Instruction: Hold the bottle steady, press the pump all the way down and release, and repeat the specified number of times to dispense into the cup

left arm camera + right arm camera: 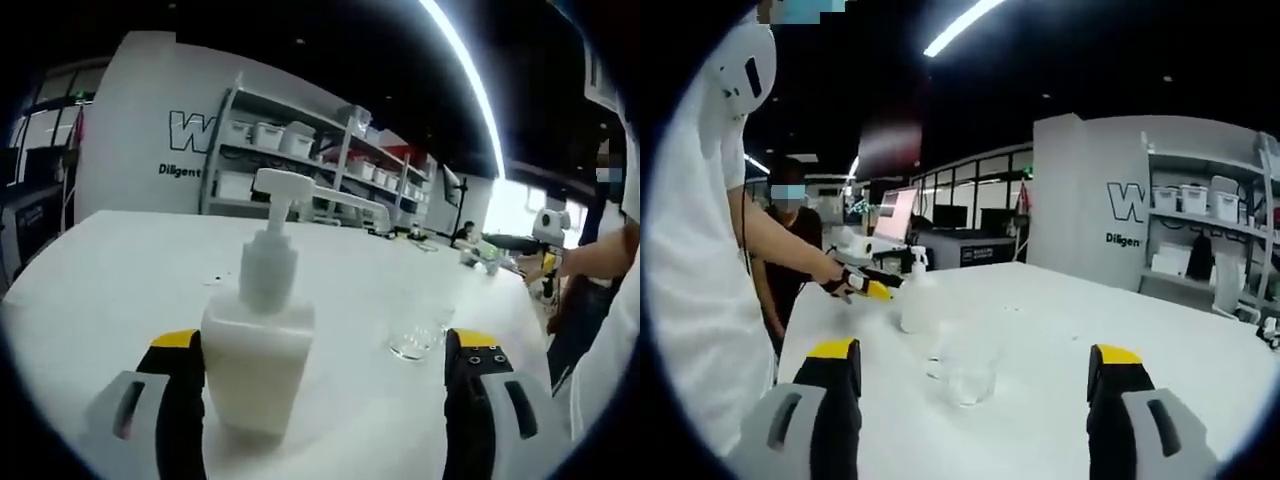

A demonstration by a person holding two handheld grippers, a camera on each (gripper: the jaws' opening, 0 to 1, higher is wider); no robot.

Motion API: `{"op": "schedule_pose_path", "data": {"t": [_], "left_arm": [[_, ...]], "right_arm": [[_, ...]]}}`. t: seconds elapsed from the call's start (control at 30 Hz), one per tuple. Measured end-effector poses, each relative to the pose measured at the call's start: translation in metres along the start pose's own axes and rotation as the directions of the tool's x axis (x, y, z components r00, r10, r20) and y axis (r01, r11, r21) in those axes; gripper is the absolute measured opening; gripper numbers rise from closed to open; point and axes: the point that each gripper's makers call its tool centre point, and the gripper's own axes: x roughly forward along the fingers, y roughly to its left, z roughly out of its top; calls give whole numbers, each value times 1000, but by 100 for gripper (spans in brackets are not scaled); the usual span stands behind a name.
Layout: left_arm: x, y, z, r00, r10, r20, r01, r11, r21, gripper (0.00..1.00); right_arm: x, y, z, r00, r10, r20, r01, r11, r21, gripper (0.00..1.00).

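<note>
- left gripper (pixel 335 385) open wide, yellow-tipped fingers (pixel 180 400) spread
- white pump bottle (pixel 258 345) upright on white surface (pixel 120 270), just beside the left finger, contact unclear
- pump head (pixel 285 186) up, spout pointing right
- clear cup (pixel 418 325) on surface, right of bottle, apart from it
- shelving with white bins (pixel 300 150) behind

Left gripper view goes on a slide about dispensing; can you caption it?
Open left tool approaching a white pump bottle, clear cup beside it on the white table.
</note>
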Motion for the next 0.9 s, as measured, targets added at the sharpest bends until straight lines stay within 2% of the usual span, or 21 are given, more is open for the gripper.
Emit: {"op": "schedule_pose_path", "data": {"t": [0.03, 0.1, 0.13, 0.17, 0.37, 0.43, 0.47, 0.5, 0.53, 0.57, 0.6, 0.63, 0.7, 0.73, 0.8, 0.83, 0.9], "left_arm": [[0, 0, 0, 1000, 0, 2, 0, 1000, 0, 98], [2, 0, -1, 1000, -1, -2, 1, 1000, 0, 99], [2, 0, -1, 1000, -2, -2, 2, 1000, 0, 99], [2, 0, -1, 1000, -2, -4, 2, 1000, 0, 99], [6, 3, -4, 1000, 0, -13, 0, 1000, 6, 98], [9, 3, -5, 1000, 3, -13, -3, 1000, 7, 98], [10, 4, -6, 1000, 6, -21, -6, 1000, 19, 98], [11, 4, -7, 1000, 6, -22, -5, 1000, 28, 98], [12, 5, -7, 1000, 6, -19, -6, 1000, 19, 98], [13, 5, -9, 1000, 8, -28, -7, 999, 39, 97], [13, 6, -9, 1000, 7, -26, -6, 999, 32, 97], [14, 7, -9, 999, 5, -32, -4, 999, 33, 97], [14, 6, -10, 999, 3, -35, -2, 999, 37, 97], [15, 7, -11, 999, 4, -44, -1, 999, 47, 97], [17, 7, -11, 999, 5, -49, -2, 998, 55, 97], [17, 7, -13, 998, 9, -63, -4, 997, 76, 98], [18, 7, -12, 999, 7, -54, -4, 998, 59, 97]], "right_arm": [[-1, -3, 0, 1000, -5, -6, 5, 998, -70, 94], [1, 2, 5, 1000, 8, 28, -9, 1000, 28, 98], [0, 1, 3, 1000, 3, 14, -3, 1000, -20, 99], [0, 3, 2, 1000, 13, 8, -12, 1000, -19, 99], [-1, 5, 2, 999, 26, 20, -27, 1000, 12, 97], [-1, 5, 0, 1000, 28, 9, -28, 1000, -2, 98], [-1, 9, 0, 999, 46, 14, -46, 998, 39, 95], [-2, 7, -1, 999, 39, 7, -39, 999, 17, 93], [-2, 11, -3, 998, 60, -1, -60, 998, 11, 90], [-1, 15, -6, 997, 76, -8, -76, 995, 60, 88], [0, 13, -10, 998, 60, -27, -60, 998, 13, 91], [0, 19, -13, 995, 92, -29, -90, 994, 61, 89], [0, 15, -14, 997, 75, -30, -75, 997, 23, 90], [0, 18, -19, 994, 97, -43, -92, 991, 97, 89], [1, 20, -23, 993, 105, -61, -102, 994, 48, 88], [2, 22, -26, 992, 110, -67, -106, 992, 71, 88], [2, 22, -28, 991, 117, -72, -112, 991, 71, 87]]}}
